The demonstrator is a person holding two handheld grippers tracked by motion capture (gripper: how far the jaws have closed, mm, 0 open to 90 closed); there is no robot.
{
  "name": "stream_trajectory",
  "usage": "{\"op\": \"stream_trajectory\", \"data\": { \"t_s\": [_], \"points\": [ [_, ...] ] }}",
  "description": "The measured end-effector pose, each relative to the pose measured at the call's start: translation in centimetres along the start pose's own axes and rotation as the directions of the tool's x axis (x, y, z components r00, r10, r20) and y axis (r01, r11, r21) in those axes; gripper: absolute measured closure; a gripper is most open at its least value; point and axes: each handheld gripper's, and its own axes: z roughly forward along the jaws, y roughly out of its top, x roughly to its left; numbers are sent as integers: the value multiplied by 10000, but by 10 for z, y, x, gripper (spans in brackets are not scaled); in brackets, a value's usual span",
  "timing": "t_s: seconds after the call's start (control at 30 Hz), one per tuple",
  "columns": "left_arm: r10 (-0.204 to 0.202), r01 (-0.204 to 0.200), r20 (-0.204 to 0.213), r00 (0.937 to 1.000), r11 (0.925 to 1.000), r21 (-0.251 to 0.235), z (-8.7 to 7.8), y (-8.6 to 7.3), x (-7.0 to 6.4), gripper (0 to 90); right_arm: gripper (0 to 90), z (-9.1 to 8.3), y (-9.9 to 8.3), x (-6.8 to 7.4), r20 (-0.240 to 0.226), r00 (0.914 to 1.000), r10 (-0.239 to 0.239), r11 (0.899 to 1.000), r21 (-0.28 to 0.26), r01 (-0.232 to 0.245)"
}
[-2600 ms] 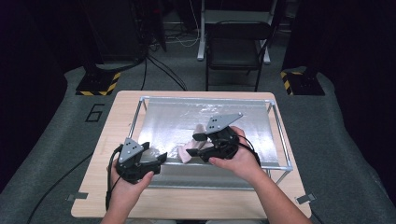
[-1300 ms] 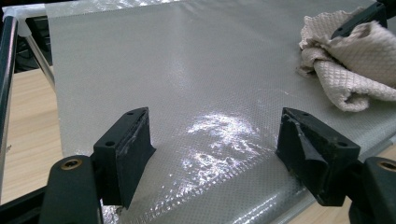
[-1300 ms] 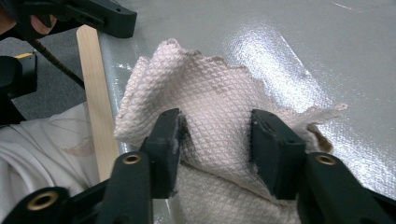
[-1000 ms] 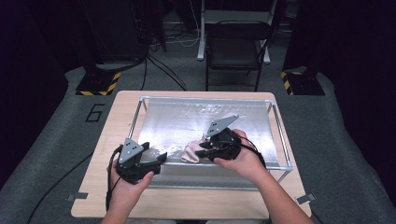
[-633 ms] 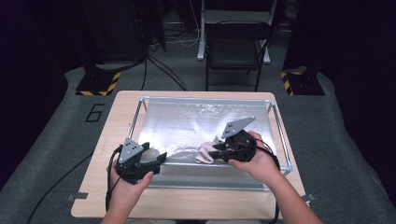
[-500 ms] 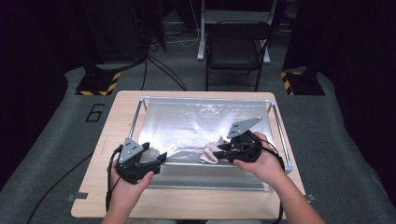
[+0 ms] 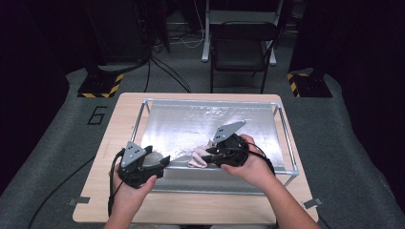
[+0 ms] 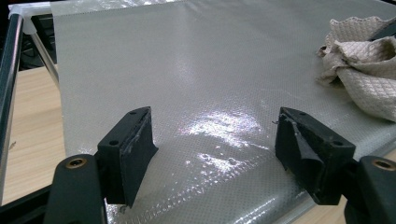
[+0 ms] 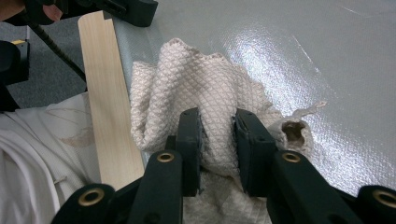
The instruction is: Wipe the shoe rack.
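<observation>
The right gripper (image 9: 217, 149) has its fingers (image 9: 189, 140) closed most of the way on a bunched fold of the quilted beige cloth (image 9: 187, 88), so the grasp itself looks done. The cloth (image 7: 197, 157) lies crumpled on the silvery mat (image 7: 191, 126) near its front edge, inside the metal frame (image 7: 285, 138) on the wooden tabletop (image 7: 119, 119). The left gripper (image 8: 215, 154) hangs over the mat's front left part with its fingers (image 8: 135, 140) spread wide and nothing between them, the cloth (image 8: 359, 60) well off to one side. Judging by this, only one hold is made; spreading or folding the cloth, likely with the left gripper taking a second hold, is left to do.
</observation>
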Motion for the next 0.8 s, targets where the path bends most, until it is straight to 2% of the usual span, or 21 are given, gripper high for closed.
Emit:
{"op": "stream_trajectory", "data": {
  "t_s": [0.07,0.1,0.2,0.37,0.5,0.53,0.67,0.7,0.8],
  "points": [
    [-2,2,-4,10000,10000,16,0,0,0,278,729,-2,-2,0,23,10000,-29,10000,19,28],
    [-17,17,-14,10000,10000,-9,0,0,0,278,729,-3,-5,-1,160,9999,62,9999,-151,-59],
    [-12,12,-11,10000,10000,-8,0,0,0,279,729,-11,-12,-5,280,9995,176,9998,-47,-175],
    [2,-2,-12,10000,10000,5,0,0,1,294,730,-32,-32,-14,684,9961,562,9983,106,-570],
    [16,-16,-22,10000,10000,-16,0,0,1,294,729,-45,-43,-20,919,9937,649,9976,191,-669],
    [12,-12,-20,10000,10000,-16,0,0,1,295,729,-46,-44,-20,980,9918,824,9964,103,-838],
    [-2,2,-23,10000,10000,10,0,0,1,296,728,-45,-44,-19,1048,9898,961,9952,92,-976],
    [20,-20,-36,10000,10000,9,0,0,1,295,728,-43,-43,-20,1077,9909,806,9966,103,-822],
    [54,-53,-96,9999,10000,28,0,0,0,295,728,-37,-38,-17,1137,9895,891,9960,11,-899]
  ]
}}
